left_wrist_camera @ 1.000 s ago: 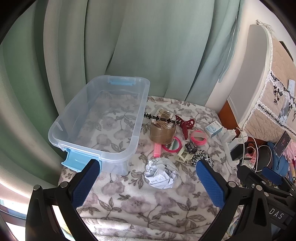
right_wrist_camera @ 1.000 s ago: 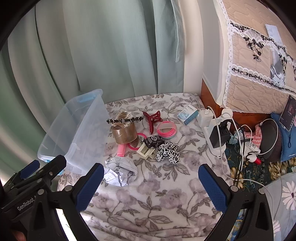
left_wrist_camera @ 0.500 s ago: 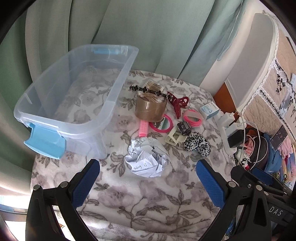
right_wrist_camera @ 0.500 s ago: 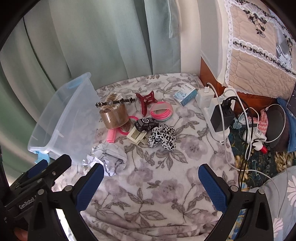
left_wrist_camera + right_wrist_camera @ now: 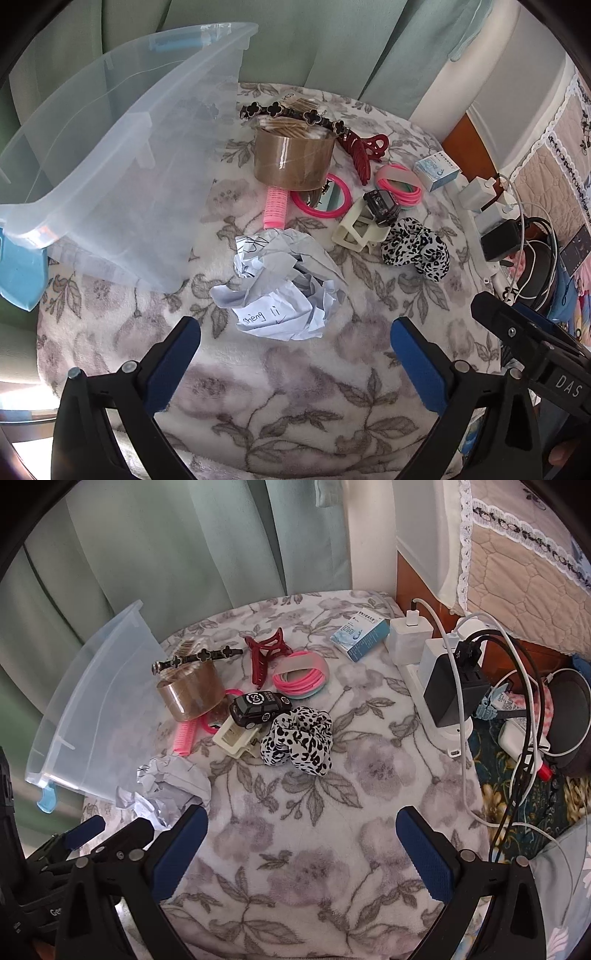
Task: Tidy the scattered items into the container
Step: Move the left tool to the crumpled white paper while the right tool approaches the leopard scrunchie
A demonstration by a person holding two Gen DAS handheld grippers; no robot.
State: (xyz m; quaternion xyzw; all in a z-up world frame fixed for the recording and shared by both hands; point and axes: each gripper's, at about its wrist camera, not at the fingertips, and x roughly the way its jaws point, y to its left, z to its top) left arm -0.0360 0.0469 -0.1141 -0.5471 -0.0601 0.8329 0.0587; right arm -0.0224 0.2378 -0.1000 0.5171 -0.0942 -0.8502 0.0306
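1. Over the last second the left gripper [image 5: 295, 363] has dropped closer to the floral blanket [image 5: 280, 398], and the crumpled white paper ball [image 5: 284, 284] now sits just ahead of its blue pads, larger than before. That suggests the paper is the first pick.
2. Its fingers are spread wide, holding nothing; the right gripper [image 5: 301, 849] is likewise spread and empty, low over bare blanket near the leopard-print scrunchie [image 5: 299, 740].
3. The clear plastic storage bin [image 5: 122, 155] stands at the left, touching nothing but the blanket, and looks empty; its long axis runs away from the camera toward the green curtain [image 5: 314, 40], blue latch [image 5: 20, 267] nearest.
4. The paper ball has no clear long axis; the brown tape roll [image 5: 293, 157] stands on its flat end behind it.
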